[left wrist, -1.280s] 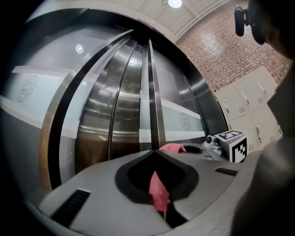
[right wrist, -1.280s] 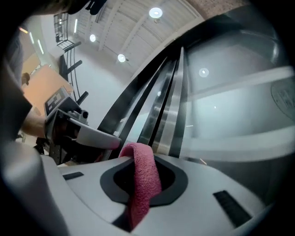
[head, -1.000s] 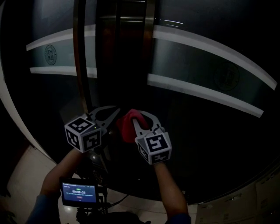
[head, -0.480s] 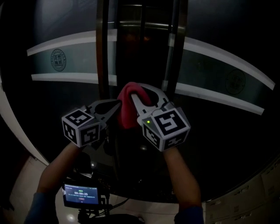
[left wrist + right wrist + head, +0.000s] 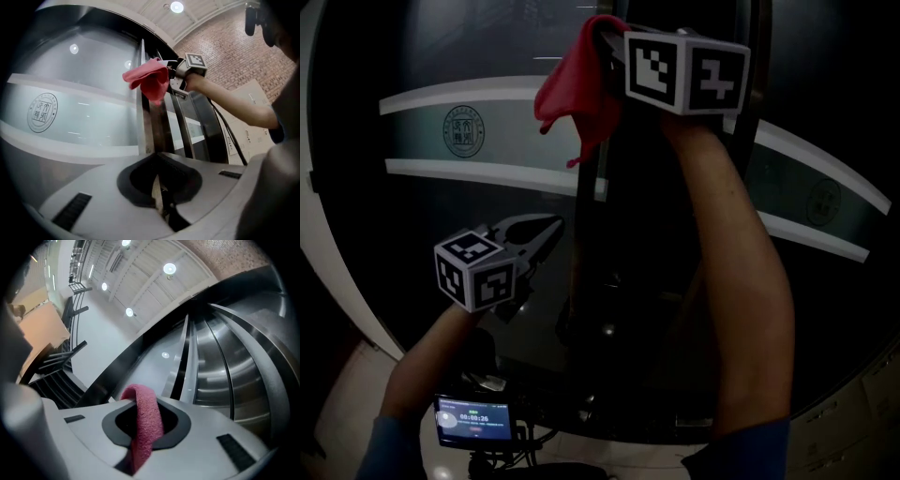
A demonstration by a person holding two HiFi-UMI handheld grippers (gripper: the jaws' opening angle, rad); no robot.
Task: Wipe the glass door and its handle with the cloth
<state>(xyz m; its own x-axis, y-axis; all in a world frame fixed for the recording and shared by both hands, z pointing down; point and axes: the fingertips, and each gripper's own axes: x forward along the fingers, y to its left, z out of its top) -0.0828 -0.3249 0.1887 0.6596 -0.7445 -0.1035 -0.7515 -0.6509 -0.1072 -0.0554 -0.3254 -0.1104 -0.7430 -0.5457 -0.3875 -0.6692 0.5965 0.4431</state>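
Observation:
My right gripper [image 5: 607,33] is raised high against the dark glass door [image 5: 469,197], shut on a red cloth [image 5: 577,89] that hangs from its jaws. The right gripper view shows the cloth [image 5: 145,423] pinched between the jaws. The cloth hangs beside the top of the vertical metal handle [image 5: 587,187]. My left gripper [image 5: 551,230] stays low and left of the handle, jaws shut with nothing in them. From the left gripper view, the cloth [image 5: 147,82] and the right gripper [image 5: 180,77] sit against the handle bar [image 5: 146,126], with my left gripper [image 5: 161,208] below.
A frosted band with a round emblem [image 5: 463,131] crosses the glass. A small lit screen [image 5: 469,419] hangs near my body. Pale floor [image 5: 337,394] shows at lower left and cabinets [image 5: 862,403] at lower right. A brick wall [image 5: 234,51] lies behind.
My right gripper has risen with the red cloth from about the left gripper's height to the top of the view. The left gripper has barely moved.

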